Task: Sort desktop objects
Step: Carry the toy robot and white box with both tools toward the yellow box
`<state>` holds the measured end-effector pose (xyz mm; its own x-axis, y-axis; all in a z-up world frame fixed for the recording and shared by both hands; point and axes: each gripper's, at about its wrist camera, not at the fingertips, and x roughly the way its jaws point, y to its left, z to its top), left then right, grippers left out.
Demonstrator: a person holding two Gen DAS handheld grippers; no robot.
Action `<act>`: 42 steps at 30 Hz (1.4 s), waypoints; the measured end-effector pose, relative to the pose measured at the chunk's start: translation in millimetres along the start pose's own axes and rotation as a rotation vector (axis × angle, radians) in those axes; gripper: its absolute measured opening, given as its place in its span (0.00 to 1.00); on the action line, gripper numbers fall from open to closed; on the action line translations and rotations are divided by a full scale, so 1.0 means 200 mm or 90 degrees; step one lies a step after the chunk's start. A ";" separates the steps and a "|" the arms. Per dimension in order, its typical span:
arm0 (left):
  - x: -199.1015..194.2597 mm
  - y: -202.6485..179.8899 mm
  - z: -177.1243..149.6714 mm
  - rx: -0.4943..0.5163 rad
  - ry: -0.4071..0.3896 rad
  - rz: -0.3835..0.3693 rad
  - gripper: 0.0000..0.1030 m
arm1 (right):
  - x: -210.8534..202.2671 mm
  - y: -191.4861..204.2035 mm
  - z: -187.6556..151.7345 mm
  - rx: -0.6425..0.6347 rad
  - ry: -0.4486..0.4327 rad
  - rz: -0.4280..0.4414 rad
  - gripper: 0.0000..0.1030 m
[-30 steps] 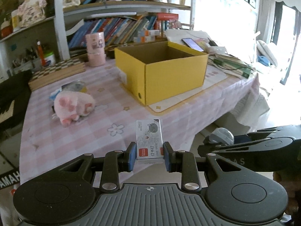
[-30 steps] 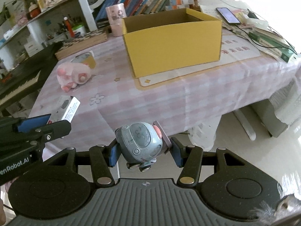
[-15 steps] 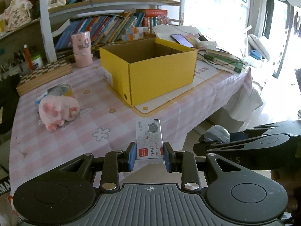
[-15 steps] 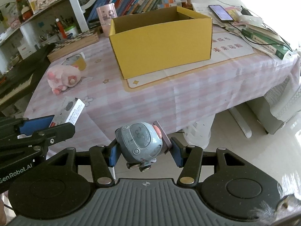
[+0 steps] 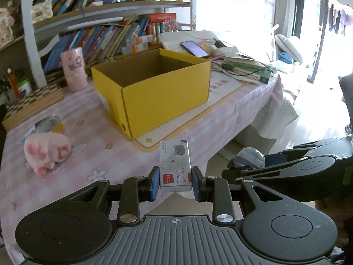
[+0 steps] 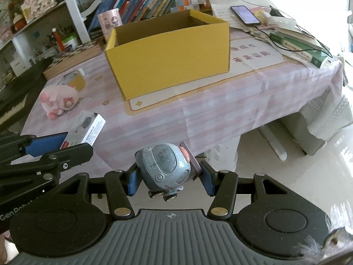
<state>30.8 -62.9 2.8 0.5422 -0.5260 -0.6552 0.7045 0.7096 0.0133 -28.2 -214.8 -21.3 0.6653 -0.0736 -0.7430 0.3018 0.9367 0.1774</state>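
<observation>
Left gripper [image 5: 175,183] clamps a staple box [image 5: 175,165] upright, off the bench [image 5: 92,145] front edge; label reads "订书钉". Right gripper [image 6: 169,177] clamps a blue toy car [image 6: 164,168] marked "VEHICLE". Since a second ago both have drawn back; the yellow carton [image 5: 154,92] at 12 o'clock sits farther off. Pink plush [image 5: 45,152] at 10 o'clock, on the bench.

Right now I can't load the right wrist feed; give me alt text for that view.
The right gripper is shut on a small blue toy car, held off the near edge of a pink checked table. An open yellow box stands ahead on the table, a pink plush to its left. At far left, the left gripper grips a staple box.
</observation>
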 end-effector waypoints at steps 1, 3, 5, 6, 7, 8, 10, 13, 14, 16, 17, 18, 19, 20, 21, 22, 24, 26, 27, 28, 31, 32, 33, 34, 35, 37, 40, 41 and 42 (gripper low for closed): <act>0.01 -0.01 0.01 0.002 -0.001 -0.002 0.28 | 0.00 -0.01 0.01 0.002 0.000 -0.002 0.50; 0.03 -0.01 0.03 0.006 -0.004 -0.005 0.28 | 0.00 -0.03 0.02 0.003 -0.002 -0.006 0.50; 0.05 -0.03 0.05 0.012 -0.008 -0.009 0.28 | 0.00 -0.05 0.04 0.002 -0.003 -0.008 0.50; 0.05 -0.03 0.07 0.017 -0.011 -0.010 0.28 | 0.00 -0.05 0.04 0.002 -0.004 -0.009 0.50; 0.06 -0.04 0.08 0.021 -0.015 -0.011 0.28 | 0.00 -0.06 0.05 0.001 -0.006 -0.009 0.50; 0.06 -0.05 0.09 0.026 -0.020 -0.013 0.28 | 0.00 -0.07 0.07 0.001 -0.010 -0.009 0.50; 0.07 -0.06 0.14 0.036 -0.033 -0.014 0.28 | 0.00 -0.09 0.10 0.002 -0.022 -0.011 0.50; 0.09 -0.07 0.21 0.045 -0.057 -0.013 0.28 | -0.01 -0.14 0.17 0.011 -0.048 -0.013 0.50; 0.10 -0.08 0.24 0.046 -0.065 -0.013 0.28 | -0.01 -0.16 0.20 0.013 -0.058 -0.014 0.50; 0.12 -0.09 0.29 0.050 -0.076 -0.012 0.28 | -0.02 -0.19 0.25 0.015 -0.077 -0.017 0.50; 0.13 -0.09 0.33 0.052 -0.083 -0.012 0.28 | -0.03 -0.21 0.28 0.016 -0.085 -0.019 0.50; 0.14 -0.09 0.36 0.054 -0.090 -0.012 0.28 | -0.03 -0.23 0.30 0.018 -0.094 -0.020 0.50; 0.15 -0.10 0.39 0.055 -0.098 -0.010 0.28 | -0.03 -0.25 0.33 0.019 -0.102 -0.021 0.50; 0.15 -0.10 0.42 0.055 -0.106 -0.007 0.28 | -0.04 -0.27 0.36 0.021 -0.112 -0.022 0.50; 0.16 -0.10 0.45 0.053 -0.115 -0.003 0.28 | -0.04 -0.28 0.39 0.024 -0.122 -0.023 0.50; 0.17 -0.10 0.48 0.049 -0.123 0.002 0.28 | -0.05 -0.30 0.41 0.027 -0.131 -0.023 0.50; 0.19 -0.10 0.54 0.036 -0.133 0.012 0.28 | -0.05 -0.33 0.48 0.033 -0.150 -0.024 0.50; 0.21 -0.09 0.60 0.025 -0.139 0.020 0.28 | -0.06 -0.36 0.55 0.034 -0.170 -0.022 0.50; 0.23 -0.08 0.62 0.024 -0.141 0.025 0.28 | -0.07 -0.37 0.59 0.031 -0.181 -0.019 0.50; 0.24 -0.08 0.65 0.025 -0.142 0.031 0.28 | -0.07 -0.38 0.63 0.027 -0.190 -0.016 0.50; 0.29 -0.08 0.71 0.027 -0.145 0.054 0.28 | -0.07 -0.40 0.73 0.008 -0.210 -0.002 0.50; 0.31 -0.07 0.73 0.024 -0.146 0.064 0.28 | -0.07 -0.41 0.77 0.000 -0.215 0.004 0.50; 0.31 -0.07 0.75 0.022 -0.148 0.073 0.28 | -0.07 -0.41 0.80 -0.007 -0.219 0.009 0.50; 0.33 -0.06 0.77 0.020 -0.149 0.082 0.28 | -0.06 -0.42 0.82 -0.014 -0.223 0.016 0.50; 0.34 -0.06 0.79 0.020 -0.150 0.092 0.28 | -0.06 -0.42 0.85 -0.021 -0.226 0.023 0.50; 0.36 -0.05 0.81 0.023 -0.154 0.115 0.28 | -0.04 -0.42 0.90 -0.035 -0.231 0.037 0.50; 0.39 -0.03 0.86 0.021 -0.156 0.147 0.28 | -0.02 -0.42 0.96 -0.052 -0.233 0.057 0.50; 0.41 -0.02 0.87 0.016 -0.157 0.157 0.28 | 0.00 -0.42 0.98 -0.058 -0.233 0.065 0.50; 0.42 -0.01 0.88 0.010 -0.158 0.166 0.28 | 0.01 -0.42 0.99 -0.063 -0.232 0.072 0.50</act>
<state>155.1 -191.3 81.9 0.7975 -0.4278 -0.4254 0.5344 0.8282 0.1690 82.1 -361.7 90.4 0.8949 -0.0686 -0.4410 0.1579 0.9729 0.1689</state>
